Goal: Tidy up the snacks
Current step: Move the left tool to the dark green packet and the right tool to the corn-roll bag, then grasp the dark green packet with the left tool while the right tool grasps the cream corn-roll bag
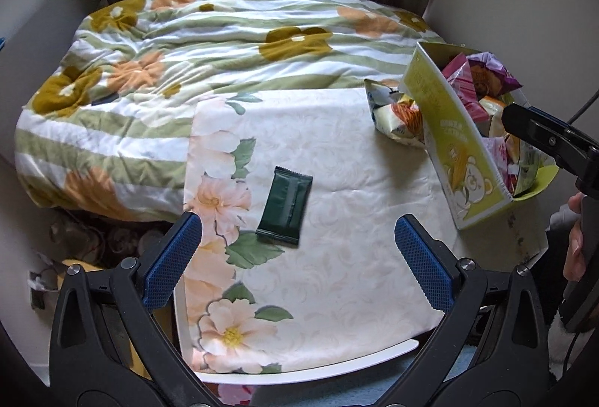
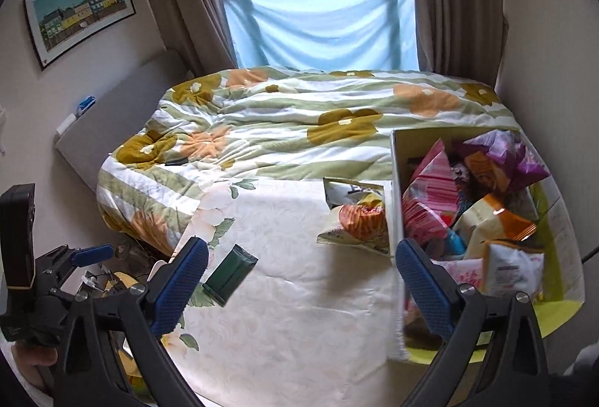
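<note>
A dark green snack packet (image 1: 285, 209) lies flat on the floral cloth (image 1: 337, 257), just ahead of my left gripper (image 1: 295, 250), which is open and empty. The packet also shows in the right wrist view (image 2: 229, 274). A yellow-green box (image 1: 455, 145) full of snack bags stands at the right; it also shows in the right wrist view (image 2: 397, 182). A crumpled white and orange bag (image 1: 395, 113) lies against the box's outer left side, also seen from the right (image 2: 359, 220). My right gripper (image 2: 301, 276) is open and empty, its right finger over the box's near corner.
A flowered quilt (image 1: 187, 63) covers the bed behind the cloth. The cloth lies on a white table whose rim (image 1: 299, 375) shows in front. Clutter sits on the floor at the left (image 1: 93, 242). A window with a blue sheet (image 2: 322, 21) is behind.
</note>
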`<state>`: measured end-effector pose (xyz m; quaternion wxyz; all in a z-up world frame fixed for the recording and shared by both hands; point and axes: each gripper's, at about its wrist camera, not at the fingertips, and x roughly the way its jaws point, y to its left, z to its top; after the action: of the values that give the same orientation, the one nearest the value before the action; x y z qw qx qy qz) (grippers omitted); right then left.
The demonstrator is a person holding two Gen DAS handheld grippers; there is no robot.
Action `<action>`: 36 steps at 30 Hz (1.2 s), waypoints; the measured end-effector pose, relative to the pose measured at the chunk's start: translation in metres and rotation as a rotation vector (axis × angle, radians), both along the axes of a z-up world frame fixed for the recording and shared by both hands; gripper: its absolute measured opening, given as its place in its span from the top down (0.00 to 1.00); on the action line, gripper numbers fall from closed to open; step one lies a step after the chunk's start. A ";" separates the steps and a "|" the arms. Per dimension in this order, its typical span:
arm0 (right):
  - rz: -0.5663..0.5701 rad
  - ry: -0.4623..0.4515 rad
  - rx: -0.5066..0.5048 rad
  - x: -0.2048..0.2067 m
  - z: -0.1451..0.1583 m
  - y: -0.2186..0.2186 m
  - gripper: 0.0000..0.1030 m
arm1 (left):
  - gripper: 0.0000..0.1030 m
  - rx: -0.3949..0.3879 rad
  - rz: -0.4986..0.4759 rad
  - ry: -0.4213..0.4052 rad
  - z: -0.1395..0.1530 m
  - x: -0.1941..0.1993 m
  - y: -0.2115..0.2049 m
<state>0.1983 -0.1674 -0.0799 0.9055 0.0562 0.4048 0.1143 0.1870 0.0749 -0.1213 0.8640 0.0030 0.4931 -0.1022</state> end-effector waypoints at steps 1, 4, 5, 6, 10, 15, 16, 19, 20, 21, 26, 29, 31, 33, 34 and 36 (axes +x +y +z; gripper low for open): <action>-0.013 0.010 -0.005 0.003 -0.005 0.006 0.03 | 0.01 -0.003 -0.015 0.011 -0.006 0.004 0.005; -0.054 0.028 -0.031 0.013 -0.018 0.021 0.03 | 0.01 -0.009 -0.056 0.030 -0.022 0.017 0.016; -0.071 0.034 -0.043 0.017 -0.024 0.027 0.03 | 0.01 -0.012 -0.073 0.042 -0.030 0.022 0.019; -0.081 0.040 -0.050 0.020 -0.028 0.030 0.03 | 0.01 -0.016 -0.090 0.054 -0.037 0.026 0.021; -0.123 0.055 -0.111 0.034 -0.049 0.046 0.03 | 0.07 -0.010 -0.152 0.093 -0.070 0.042 0.022; -0.130 0.071 -0.197 0.047 -0.073 0.059 0.03 | 0.13 -0.012 -0.184 0.146 -0.110 0.059 0.017; -0.128 0.072 -0.214 0.049 -0.077 0.062 0.03 | 0.14 -0.014 -0.187 0.160 -0.118 0.062 0.016; -0.118 0.078 -0.267 0.055 -0.091 0.069 0.03 | 0.18 -0.004 -0.191 0.182 -0.137 0.069 0.011; -0.114 0.083 -0.279 0.059 -0.097 0.070 0.03 | 0.20 0.001 -0.192 0.189 -0.143 0.072 0.010; -0.112 0.086 -0.286 0.061 -0.101 0.071 0.03 | 0.22 0.006 -0.192 0.197 -0.149 0.074 0.008; -0.105 0.100 -0.324 0.076 -0.120 0.073 0.03 | 0.27 0.039 -0.201 0.198 -0.166 0.082 -0.001; -0.102 0.097 -0.359 0.086 -0.128 0.073 0.03 | 0.30 0.091 -0.235 0.183 -0.168 0.084 -0.014; -0.105 0.085 -0.392 0.093 -0.132 0.073 0.03 | 0.33 0.139 -0.257 0.175 -0.169 0.084 -0.022; -0.111 0.071 -0.429 0.099 -0.134 0.074 0.03 | 0.42 0.140 -0.273 0.171 -0.167 0.085 -0.025; -0.114 0.064 -0.449 0.102 -0.136 0.074 0.03 | 0.44 0.143 -0.277 0.173 -0.166 0.086 -0.027; -0.120 0.054 -0.484 0.109 -0.140 0.074 0.03 | 0.51 0.145 -0.282 0.177 -0.165 0.088 -0.029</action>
<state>0.3069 -0.0936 -0.2197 0.8866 -0.1350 0.4403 -0.0417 0.2747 0.0458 -0.2862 0.7920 0.1253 0.5678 -0.1862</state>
